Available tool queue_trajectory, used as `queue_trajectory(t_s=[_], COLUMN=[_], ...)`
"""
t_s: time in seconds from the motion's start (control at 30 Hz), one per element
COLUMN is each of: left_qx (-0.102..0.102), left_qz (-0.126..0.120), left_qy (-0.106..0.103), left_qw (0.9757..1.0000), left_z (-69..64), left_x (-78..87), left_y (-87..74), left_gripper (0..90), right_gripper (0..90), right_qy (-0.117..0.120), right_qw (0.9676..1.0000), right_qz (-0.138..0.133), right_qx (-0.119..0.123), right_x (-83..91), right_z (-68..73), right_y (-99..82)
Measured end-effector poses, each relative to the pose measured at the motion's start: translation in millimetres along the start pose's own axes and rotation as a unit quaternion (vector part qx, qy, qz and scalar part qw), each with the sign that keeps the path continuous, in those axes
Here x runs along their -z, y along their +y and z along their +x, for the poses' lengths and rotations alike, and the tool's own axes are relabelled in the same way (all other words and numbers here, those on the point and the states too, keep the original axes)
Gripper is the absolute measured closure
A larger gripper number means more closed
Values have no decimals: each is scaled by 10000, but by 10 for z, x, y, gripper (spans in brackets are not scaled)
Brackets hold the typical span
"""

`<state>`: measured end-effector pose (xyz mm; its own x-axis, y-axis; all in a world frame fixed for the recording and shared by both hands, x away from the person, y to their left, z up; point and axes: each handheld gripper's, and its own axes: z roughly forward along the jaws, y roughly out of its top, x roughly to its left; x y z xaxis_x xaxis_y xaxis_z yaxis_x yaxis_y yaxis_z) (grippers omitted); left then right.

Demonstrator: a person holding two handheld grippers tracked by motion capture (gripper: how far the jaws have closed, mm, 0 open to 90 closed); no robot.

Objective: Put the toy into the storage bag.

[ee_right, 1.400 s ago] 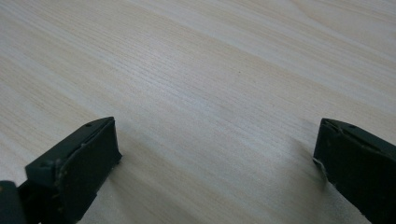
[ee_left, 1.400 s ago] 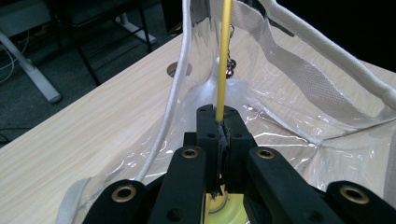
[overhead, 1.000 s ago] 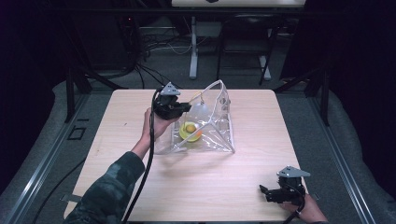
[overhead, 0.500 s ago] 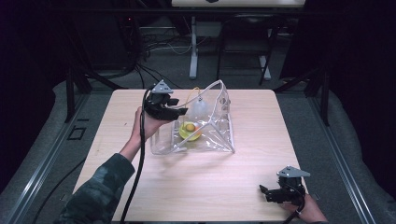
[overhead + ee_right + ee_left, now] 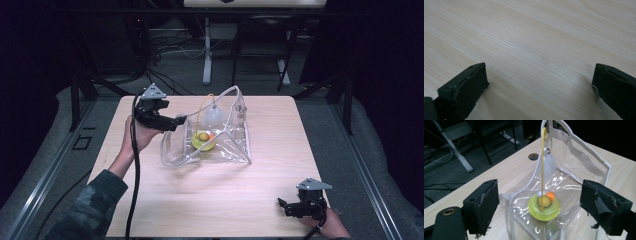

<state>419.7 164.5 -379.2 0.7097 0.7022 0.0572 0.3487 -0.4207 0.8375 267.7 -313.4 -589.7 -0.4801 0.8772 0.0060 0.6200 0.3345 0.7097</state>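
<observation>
A clear plastic bag (image 5: 225, 142) with white trim and handles stands open in the middle of the wooden table (image 5: 285, 125). Inside it lies a yellow-green round toy (image 5: 202, 140) with a small orange ball (image 5: 550, 195) and a thin yellow cord (image 5: 542, 160) rising from it. My left gripper (image 5: 179, 121) is open at the bag's left edge; in the left gripper view (image 5: 539, 202) its jaws stand wide apart with the bag and the toy (image 5: 544, 207) ahead of them. My right gripper (image 5: 283, 205) rests open near the front right edge, its jaws (image 5: 539, 80) over bare wood.
A round cable hole (image 5: 533, 156) is cut in the table behind the bag. Beyond the far edge stand desk legs (image 5: 207, 55) and loose cables (image 5: 170, 47) on the floor. Metal rails (image 5: 45, 170) run along both sides of the table.
My left gripper has drawn back to the left, away from the bag's mouth. The right gripper has stayed where it was.
</observation>
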Motion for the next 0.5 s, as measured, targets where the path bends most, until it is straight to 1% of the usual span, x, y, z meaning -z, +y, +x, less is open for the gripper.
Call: queue_trajectory(t_s=[0.17,0.23,0.27,0.33,0.5], left_qx=[133,167,234,241,332], left_qz=[40,22,13,46,106], left_qy=[165,284,307,391,538], left_qw=[9998,9995,9993,9989,9979], left_z=[106,143,164,200,265], left_x=[156,220,254,313,423], left_y=[-102,-151,-183,-237,-380], left_gripper=[147,140,133,119,86], right_gripper=[0,0,0,0,0], right_qy=[1,-3,-3,-1,-1], right_qw=[10000,10000,10000,10000,10000], right_qz=[3,3,4,0,0], right_qx=[4,2,5,-1,0], right_x=[0,0,0,0,0], right_z=[0,0,0,0,0], right_y=[0,0,0,0,0])
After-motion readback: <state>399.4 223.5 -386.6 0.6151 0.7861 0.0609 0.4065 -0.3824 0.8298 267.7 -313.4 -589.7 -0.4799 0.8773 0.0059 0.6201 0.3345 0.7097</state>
